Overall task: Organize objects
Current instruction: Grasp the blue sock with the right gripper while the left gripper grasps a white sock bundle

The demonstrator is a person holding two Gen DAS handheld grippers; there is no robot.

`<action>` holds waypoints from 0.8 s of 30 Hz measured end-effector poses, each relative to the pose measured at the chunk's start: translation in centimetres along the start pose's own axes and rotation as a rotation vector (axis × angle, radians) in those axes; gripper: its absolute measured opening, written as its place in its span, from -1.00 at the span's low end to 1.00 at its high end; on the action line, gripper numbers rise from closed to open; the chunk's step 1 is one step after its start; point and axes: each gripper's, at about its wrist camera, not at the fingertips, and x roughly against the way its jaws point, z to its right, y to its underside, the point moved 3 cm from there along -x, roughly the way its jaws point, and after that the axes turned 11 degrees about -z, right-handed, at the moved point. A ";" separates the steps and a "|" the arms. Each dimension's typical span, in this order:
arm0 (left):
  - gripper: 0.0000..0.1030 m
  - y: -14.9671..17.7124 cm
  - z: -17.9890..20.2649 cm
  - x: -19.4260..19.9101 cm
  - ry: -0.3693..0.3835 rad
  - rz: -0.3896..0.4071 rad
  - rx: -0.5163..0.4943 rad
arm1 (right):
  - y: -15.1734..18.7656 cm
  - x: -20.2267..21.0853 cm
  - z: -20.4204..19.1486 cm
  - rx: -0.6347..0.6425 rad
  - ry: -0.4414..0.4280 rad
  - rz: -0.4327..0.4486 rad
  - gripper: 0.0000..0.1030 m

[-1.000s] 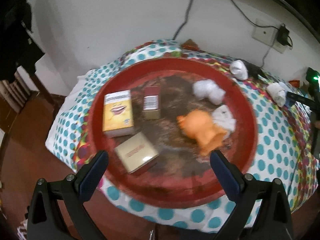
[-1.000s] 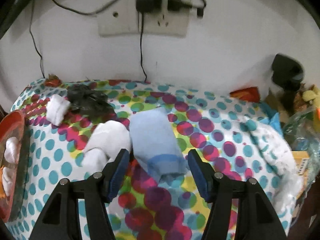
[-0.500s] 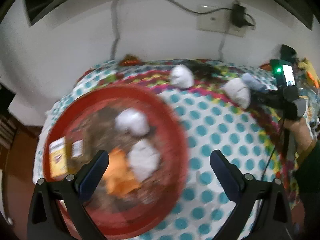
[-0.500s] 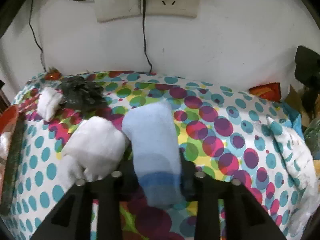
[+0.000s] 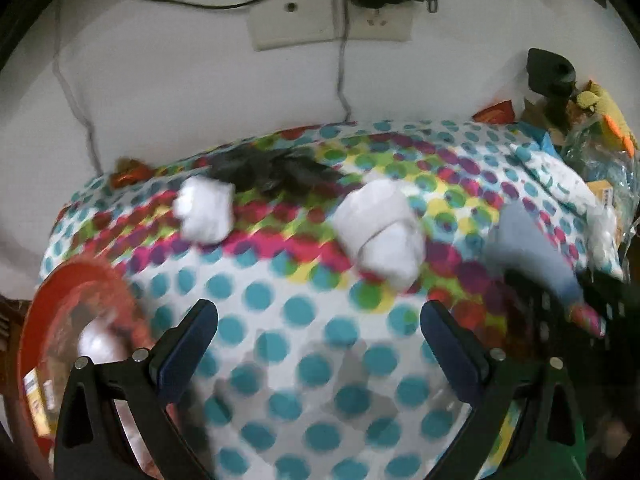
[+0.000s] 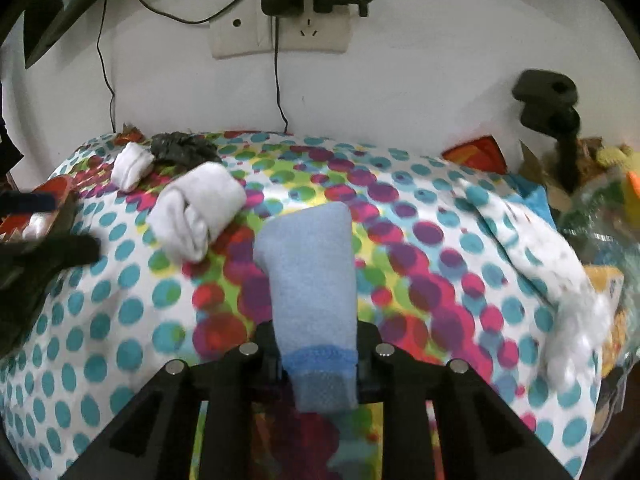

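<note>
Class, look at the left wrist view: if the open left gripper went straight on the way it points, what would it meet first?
Probably the bare dotted cloth between its fingers, short of the larger white sock bundle; blur makes depth uncertain.

In your left wrist view the whole scene is smeared by motion, so the dots on the bedspread (image 5: 304, 364) run together. The red tray (image 5: 76, 280) is cut off by the left edge, and the boxes (image 5: 36, 396) in it are too blurred for you to read. The white bundle (image 5: 96, 344) in the tray is partly hidden behind the near finger. At the right, the blue sock (image 5: 532, 248) is blurred, and its near end disappears into the dark shape of your right gripper (image 5: 592, 300), whose outline you cannot make out. In your right wrist view the sock's (image 6: 312, 276) sides are hidden between the closed pads, and your left gripper (image 6: 44, 248) is cut off by the left edge.
</note>
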 end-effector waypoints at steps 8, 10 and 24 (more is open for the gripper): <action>0.94 -4.1 1.7 -3.0 0.054 0.002 0.084 | 0.9 -0.1 0.3 -0.021 -0.009 -0.027 -0.57; 0.89 -4.5 2.0 -3.7 0.059 -0.008 0.087 | 0.9 -0.3 0.4 -0.027 -0.017 -0.035 -0.57; -0.38 -4.6 2.9 -5.1 0.111 -0.063 0.084 | 0.8 -0.4 0.5 -0.030 -0.014 -0.041 -0.57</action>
